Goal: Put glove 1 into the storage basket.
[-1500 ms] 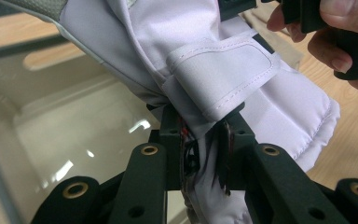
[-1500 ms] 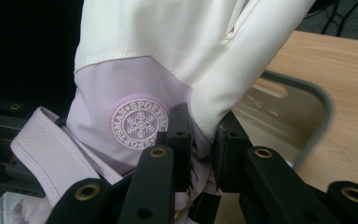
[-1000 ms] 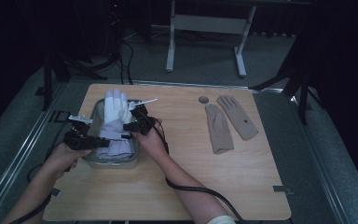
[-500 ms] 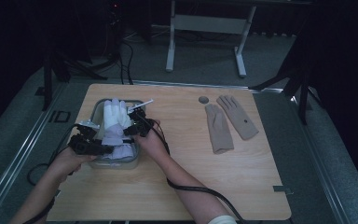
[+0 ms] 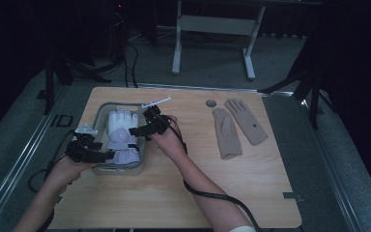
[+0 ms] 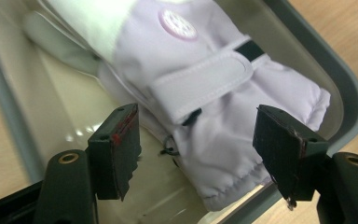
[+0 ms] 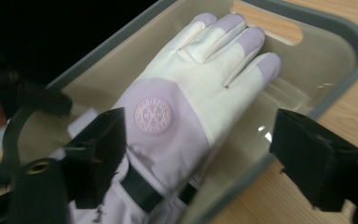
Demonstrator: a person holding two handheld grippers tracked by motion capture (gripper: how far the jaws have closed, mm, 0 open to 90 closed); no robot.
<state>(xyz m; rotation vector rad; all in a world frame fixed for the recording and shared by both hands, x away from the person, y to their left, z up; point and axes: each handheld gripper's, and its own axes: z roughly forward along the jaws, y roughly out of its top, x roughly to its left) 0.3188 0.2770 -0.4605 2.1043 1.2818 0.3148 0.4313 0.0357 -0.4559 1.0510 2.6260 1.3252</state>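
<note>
A white and lilac padded glove [image 5: 121, 133] lies flat in a grey-rimmed bin [image 5: 118, 169] on the left of the wooden table. My left gripper [image 5: 107, 154] is at the bin's near left corner. In the left gripper view its jaws stand open on either side of the glove's cuff [image 6: 223, 154] without touching it. My right gripper [image 5: 136, 130] hovers over the bin's right rim. Its jaws gape wide above the glove's lilac badge [image 7: 154, 114] and wrist strap. Both pairs of jaws have just been opening, and nothing is pinched between them.
Two tan gloves [image 5: 224, 133] [image 5: 246, 121] lie side by side on the right of the table, with a small round disc [image 5: 211, 103] just behind them. Bare wood [image 5: 174, 203] lies in front of the bin. Metal stand legs [image 5: 212, 29] rise beyond the table.
The glove was gripped at the bin by both grippers with its fingers over the far rim. It now lies loose inside. Both jaws have opened, and the right gripper has lifted back a little.
</note>
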